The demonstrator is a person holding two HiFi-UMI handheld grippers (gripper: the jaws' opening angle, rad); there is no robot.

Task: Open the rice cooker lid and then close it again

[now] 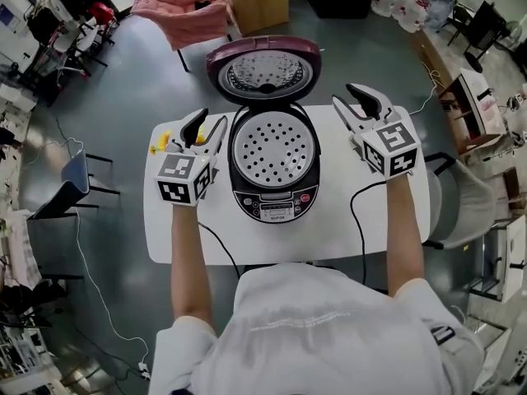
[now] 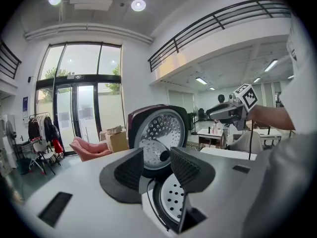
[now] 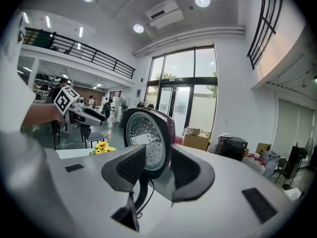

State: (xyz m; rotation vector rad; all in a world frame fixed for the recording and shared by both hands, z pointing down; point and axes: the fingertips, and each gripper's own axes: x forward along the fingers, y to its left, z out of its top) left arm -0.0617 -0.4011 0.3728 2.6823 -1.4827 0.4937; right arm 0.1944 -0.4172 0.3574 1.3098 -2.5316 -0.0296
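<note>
My left gripper (image 1: 209,127) and right gripper (image 1: 349,97) hang empty, jaws partly apart, with the rice cooker (image 1: 274,197) between them. Beyond both, its lid (image 1: 263,71) stands fully open. I judge closing comes next: reach past it and press it down. The panel print is too small to read.

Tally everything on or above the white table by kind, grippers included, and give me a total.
Rice cooker: 1
Yellow flower bunch: 1
Grippers: 2 (left gripper, right gripper)
Total: 4
</note>
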